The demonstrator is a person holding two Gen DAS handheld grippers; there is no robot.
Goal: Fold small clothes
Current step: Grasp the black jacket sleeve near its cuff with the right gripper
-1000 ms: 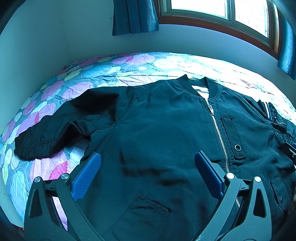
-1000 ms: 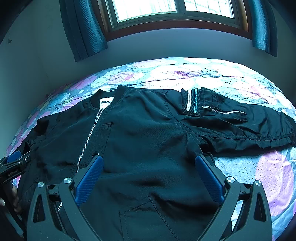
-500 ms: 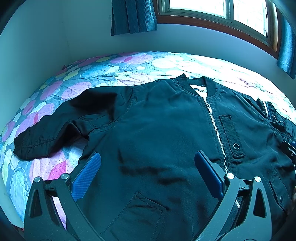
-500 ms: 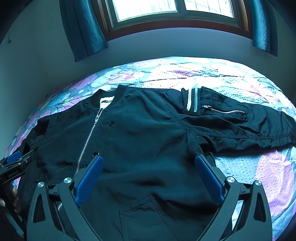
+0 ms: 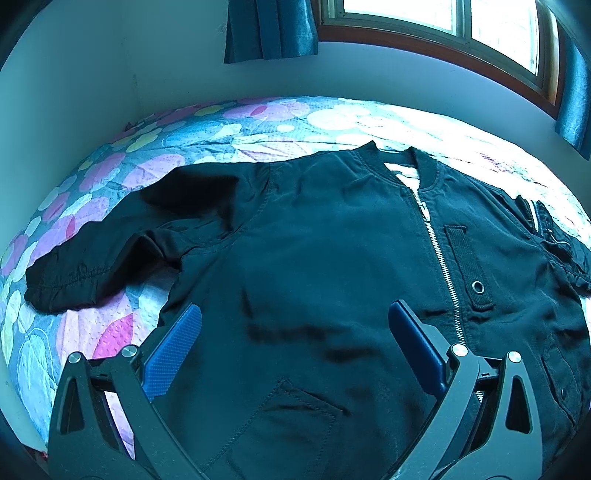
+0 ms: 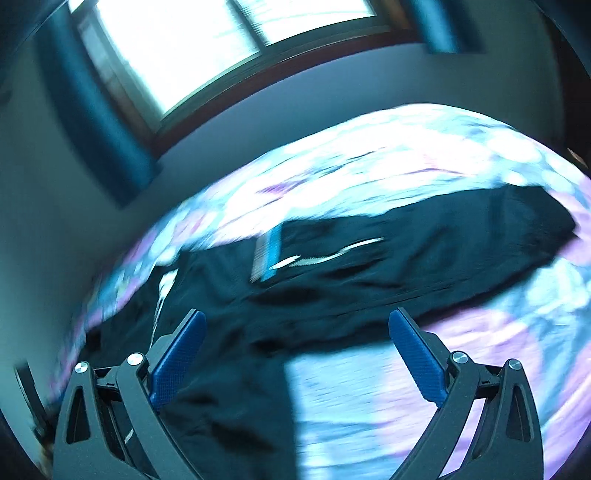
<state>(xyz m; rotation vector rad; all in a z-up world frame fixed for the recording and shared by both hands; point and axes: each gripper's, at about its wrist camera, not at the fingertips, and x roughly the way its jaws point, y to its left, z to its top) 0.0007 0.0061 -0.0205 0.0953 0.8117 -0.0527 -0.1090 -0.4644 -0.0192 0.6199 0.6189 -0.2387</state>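
Two spread tools point(image 5: 294, 325) point(image 6: 295, 332) hover above jacket point(image 5: 332, 258).

Floral-quilted bed point(image 5: 155, 162), black jacket point(image 5: 332, 258) apparently spread flat

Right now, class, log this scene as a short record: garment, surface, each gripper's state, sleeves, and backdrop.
garment: black zip-up jacket, front side up, spread flat, zipper closed
surface: bed with floral bedspread
left gripper: open, above the jacket's lower front, holding nothing
right gripper: open, empty, view blurred by motion, aimed toward the zip-pocket sleeve
other sleeve: lying out to the side on the bedspread
backdrop: window with blue curtains
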